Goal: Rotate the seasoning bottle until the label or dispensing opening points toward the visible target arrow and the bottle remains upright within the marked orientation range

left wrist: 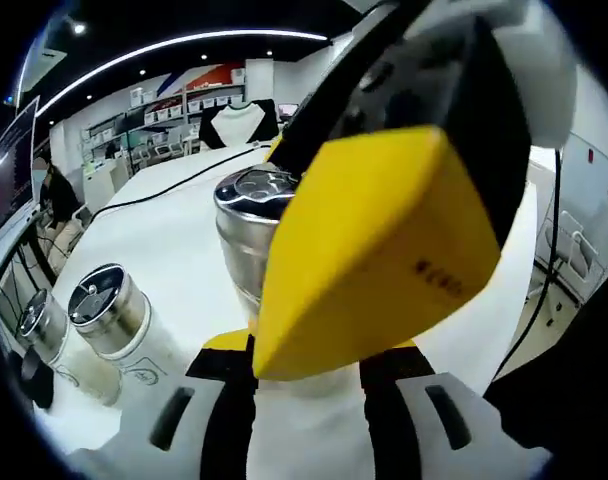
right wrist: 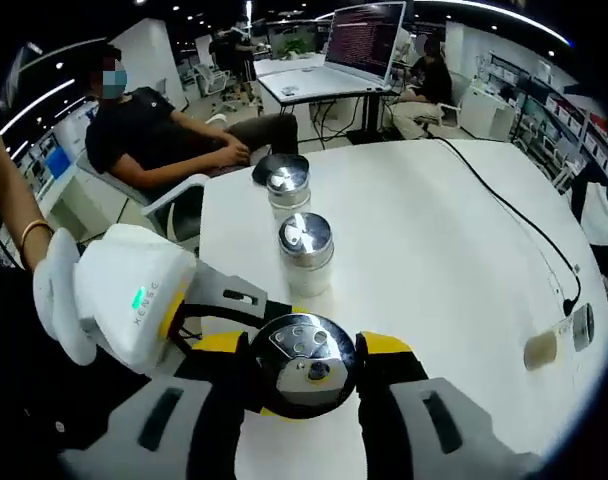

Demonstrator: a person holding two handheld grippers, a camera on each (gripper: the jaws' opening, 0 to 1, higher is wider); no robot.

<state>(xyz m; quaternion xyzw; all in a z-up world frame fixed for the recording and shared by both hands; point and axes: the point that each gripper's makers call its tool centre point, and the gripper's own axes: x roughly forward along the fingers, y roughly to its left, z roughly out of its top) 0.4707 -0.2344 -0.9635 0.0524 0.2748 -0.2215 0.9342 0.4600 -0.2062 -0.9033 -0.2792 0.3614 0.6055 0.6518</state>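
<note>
While the right gripper [right wrist: 304, 385] clamps its yellow-padded jaws on either side of the seasoning bottle [right wrist: 302, 365], the bottle stands upright near the table's [right wrist: 454, 250] near edge, its metal cap with several holes facing the camera. From the left, the left gripper [right wrist: 134, 300], white with a green light, reaches in just beside the bottle; a hand holds it, with a bracelet [right wrist: 29, 232] on the wrist.

In the left gripper view, the left gripper's [left wrist: 304, 375] own jaws rise at either side of the bottle's [left wrist: 249, 225] base; whether they press it I cannot tell. The right gripper's yellow pad [left wrist: 374, 250] lies across the bottle's right side, hiding much of it.

Two more shakers stand farther off on the table: a nearer shaker [right wrist: 306, 252] and a farther shaker [right wrist: 289, 190], with a dark round lid [right wrist: 269, 165] beside it. A black cable [right wrist: 514, 215] runs across the right side of the table. Beyond the far edge a person [right wrist: 164, 140] in black sits in a chair, and another sits by a monitor [right wrist: 364, 40].
</note>
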